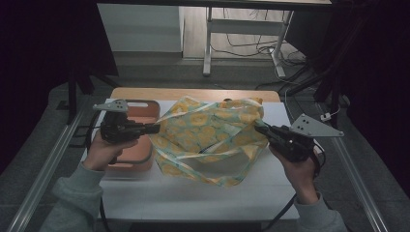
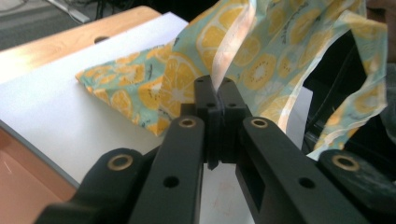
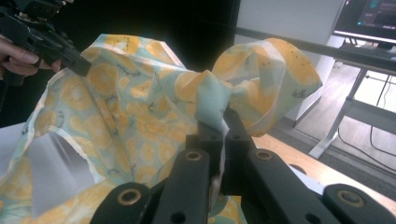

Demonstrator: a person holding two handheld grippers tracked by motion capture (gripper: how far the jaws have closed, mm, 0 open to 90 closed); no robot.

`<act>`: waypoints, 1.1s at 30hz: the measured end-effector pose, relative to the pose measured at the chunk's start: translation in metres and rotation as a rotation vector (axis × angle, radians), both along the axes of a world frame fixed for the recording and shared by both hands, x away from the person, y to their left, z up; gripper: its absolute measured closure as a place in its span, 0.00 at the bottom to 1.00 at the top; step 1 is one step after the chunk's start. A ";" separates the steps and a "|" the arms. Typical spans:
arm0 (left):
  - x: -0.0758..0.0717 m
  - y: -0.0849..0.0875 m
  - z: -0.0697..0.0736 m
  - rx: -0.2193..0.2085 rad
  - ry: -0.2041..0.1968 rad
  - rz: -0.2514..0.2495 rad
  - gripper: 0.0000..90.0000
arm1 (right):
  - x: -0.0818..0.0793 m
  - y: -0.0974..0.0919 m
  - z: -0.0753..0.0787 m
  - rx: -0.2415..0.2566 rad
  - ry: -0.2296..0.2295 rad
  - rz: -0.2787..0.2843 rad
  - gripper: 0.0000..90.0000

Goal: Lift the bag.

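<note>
- The left gripper [image 1: 155, 128] is closed on the left edge of the lemon-print cloth [image 1: 208, 135].
- The right gripper [image 1: 259, 129] is closed on its right edge.
- The cloth hangs spread between them, over the white table [image 1: 193, 193], right of the orange tray [image 1: 145, 108].

The high view is dim, its left and right edges nearly black; light falls on the white counter [image 1: 193, 193] and the floor beyond. Both gripper views are brighter but soft, with the black jaws blurred up close and the lemon-print cloth [image 2: 243, 51] slightly overexposed.
</note>
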State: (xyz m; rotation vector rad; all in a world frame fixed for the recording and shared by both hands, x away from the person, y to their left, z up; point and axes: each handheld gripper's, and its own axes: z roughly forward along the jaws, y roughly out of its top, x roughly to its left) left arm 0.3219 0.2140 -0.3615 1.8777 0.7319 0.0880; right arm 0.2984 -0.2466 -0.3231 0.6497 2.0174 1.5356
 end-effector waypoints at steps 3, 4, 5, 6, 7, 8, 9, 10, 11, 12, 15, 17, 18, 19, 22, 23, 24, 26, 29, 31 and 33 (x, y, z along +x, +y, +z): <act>-0.003 0.003 0.010 -0.038 -0.028 -0.003 0.99 | 0.000 -0.002 0.008 0.020 -0.025 0.003 1.00; -0.005 0.003 0.015 -0.048 -0.042 -0.002 0.99 | -0.001 -0.003 0.011 0.027 -0.033 0.002 1.00; -0.007 0.004 0.021 -0.057 -0.059 -0.002 0.99 | -0.001 -0.004 0.015 0.035 -0.043 0.002 1.00; -0.009 0.004 0.027 -0.063 -0.076 -0.002 0.99 | -0.001 -0.004 0.019 0.041 -0.055 0.000 1.00; -0.011 0.004 0.034 -0.067 -0.094 -0.003 0.99 | 0.000 -0.005 0.023 0.043 -0.065 -0.005 1.00; -0.013 0.004 0.040 -0.073 -0.111 -0.003 0.99 | 0.000 -0.005 0.026 0.042 -0.074 -0.007 1.00; -0.014 0.004 0.047 -0.082 -0.125 -0.007 0.99 | 0.001 -0.005 0.030 0.047 -0.079 -0.009 1.00; -0.014 0.003 0.053 -0.087 -0.139 -0.008 0.99 | 0.002 -0.005 0.032 0.052 -0.084 -0.009 1.00; -0.014 0.002 0.058 -0.086 -0.148 -0.007 0.99 | 0.004 -0.004 0.035 0.054 -0.089 -0.010 1.00; -0.013 0.001 0.061 -0.085 -0.155 -0.006 0.99 | 0.006 -0.004 0.036 0.053 -0.095 -0.013 1.00; -0.008 -0.005 0.062 -0.087 -0.151 -0.012 0.99 | 0.015 -0.007 0.037 0.068 -0.085 -0.030 1.00; -0.002 -0.011 0.057 -0.074 -0.137 -0.008 0.99 | 0.024 -0.009 0.034 0.059 -0.070 -0.063 1.00; 0.002 -0.014 0.052 -0.058 -0.130 -0.001 0.99 | 0.029 -0.011 0.031 0.055 -0.055 -0.076 1.00; 0.006 -0.016 0.047 -0.044 -0.121 0.008 0.99 | 0.035 -0.013 0.028 0.054 -0.037 -0.085 1.00; 0.021 -0.023 0.028 -0.013 -0.073 0.026 0.99 | 0.051 -0.014 0.013 0.013 0.016 -0.115 1.00; 0.026 -0.025 0.021 0.012 -0.062 0.042 0.99 | 0.057 -0.014 0.007 -0.003 0.033 -0.125 1.00; 0.031 -0.027 0.014 0.021 -0.044 0.047 0.99 | 0.062 -0.014 0.001 -0.015 0.054 -0.131 1.00; 0.041 -0.030 0.002 0.031 -0.010 0.056 0.99 | 0.072 -0.016 -0.012 -0.044 0.094 -0.155 1.00; 0.054 -0.033 -0.015 0.041 0.028 0.081 0.99 | 0.085 -0.020 -0.033 -0.071 0.136 -0.198 1.00; 0.060 -0.035 -0.024 0.055 0.054 0.088 0.99 | 0.093 -0.025 -0.045 -0.064 0.178 -0.214 1.00; 0.064 -0.039 -0.032 0.076 0.073 0.083 0.99 | 0.099 -0.029 -0.056 -0.071 0.211 -0.226 1.00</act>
